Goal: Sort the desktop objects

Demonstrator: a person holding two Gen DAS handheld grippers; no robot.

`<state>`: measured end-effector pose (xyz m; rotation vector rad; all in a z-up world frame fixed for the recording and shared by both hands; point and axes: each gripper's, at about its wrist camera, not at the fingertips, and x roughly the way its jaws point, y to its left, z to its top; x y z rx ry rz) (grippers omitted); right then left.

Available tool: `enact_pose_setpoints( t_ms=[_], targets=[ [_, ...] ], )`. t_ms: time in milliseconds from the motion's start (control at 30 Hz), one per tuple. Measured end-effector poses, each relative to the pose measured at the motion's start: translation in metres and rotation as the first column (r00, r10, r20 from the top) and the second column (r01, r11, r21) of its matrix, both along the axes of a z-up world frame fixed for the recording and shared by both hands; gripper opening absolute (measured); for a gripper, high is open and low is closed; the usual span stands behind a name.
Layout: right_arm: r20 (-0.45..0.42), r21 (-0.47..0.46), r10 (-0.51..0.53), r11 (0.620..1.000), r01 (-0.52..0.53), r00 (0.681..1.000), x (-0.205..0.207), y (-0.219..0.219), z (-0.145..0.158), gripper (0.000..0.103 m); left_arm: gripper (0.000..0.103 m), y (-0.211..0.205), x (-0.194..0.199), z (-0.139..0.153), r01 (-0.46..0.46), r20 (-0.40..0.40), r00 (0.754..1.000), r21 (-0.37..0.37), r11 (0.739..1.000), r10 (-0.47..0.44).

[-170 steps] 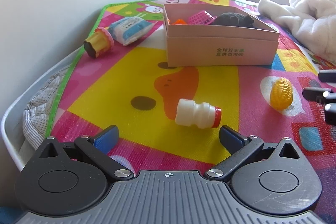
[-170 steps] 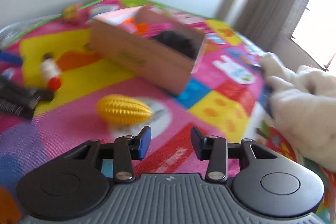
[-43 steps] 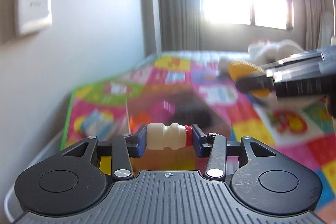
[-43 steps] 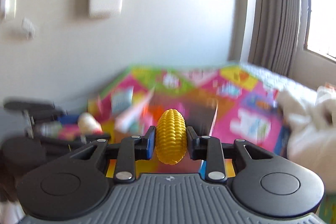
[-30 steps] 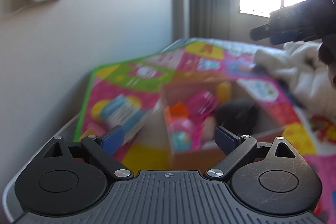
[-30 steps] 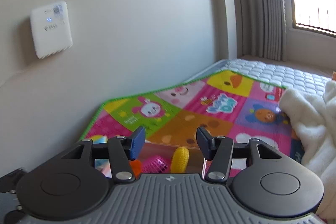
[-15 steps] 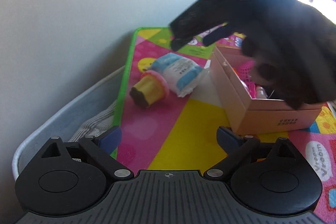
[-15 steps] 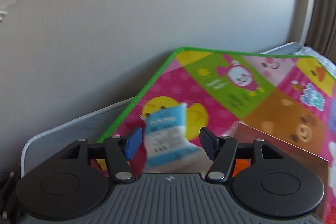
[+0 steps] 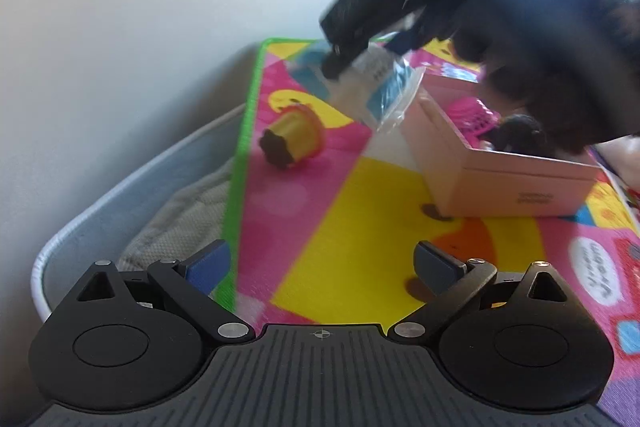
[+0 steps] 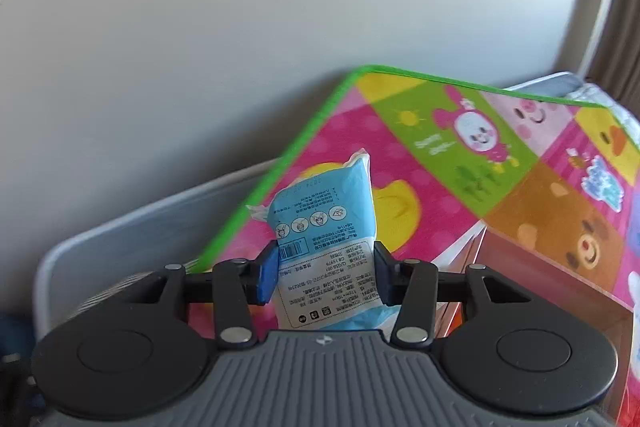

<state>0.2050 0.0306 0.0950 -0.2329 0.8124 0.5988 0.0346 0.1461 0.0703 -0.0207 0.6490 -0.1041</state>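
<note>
The right gripper [image 10: 325, 269] is squeezing a blue tissue packet [image 10: 330, 247], lifting it beside the pink box [image 9: 496, 171]. The left gripper [image 9: 322, 263] is hovering with fingers spread wide, gripping nothing, while the toy cupcake [image 9: 290, 137] is lying tipped on the play mat [image 9: 360, 227], left of the box.

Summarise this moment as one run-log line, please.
right gripper: shut on blue packet | left gripper: open, empty | toy cupcake: on mat
</note>
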Motion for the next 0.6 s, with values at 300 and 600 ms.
enact_pose_setpoints(
  t_ms=[300,600],
  targets=[
    [-0.02,-0.004,0.052,0.999,-0.052,0.998,-0.037,-0.011,0.014,0.073,0.102,-0.011,-0.017,-0.004,0.054,-0.028,0.998,-0.035,0.998,-0.055],
    [0.023,-0.196,0.132,0.973,-0.125,0.991,-0.003,0.083,-0.058,0.042,0.102,0.006,-0.025,-0.004,0.019,-0.047,0.999,-0.035,0.999,-0.021]
  ],
)
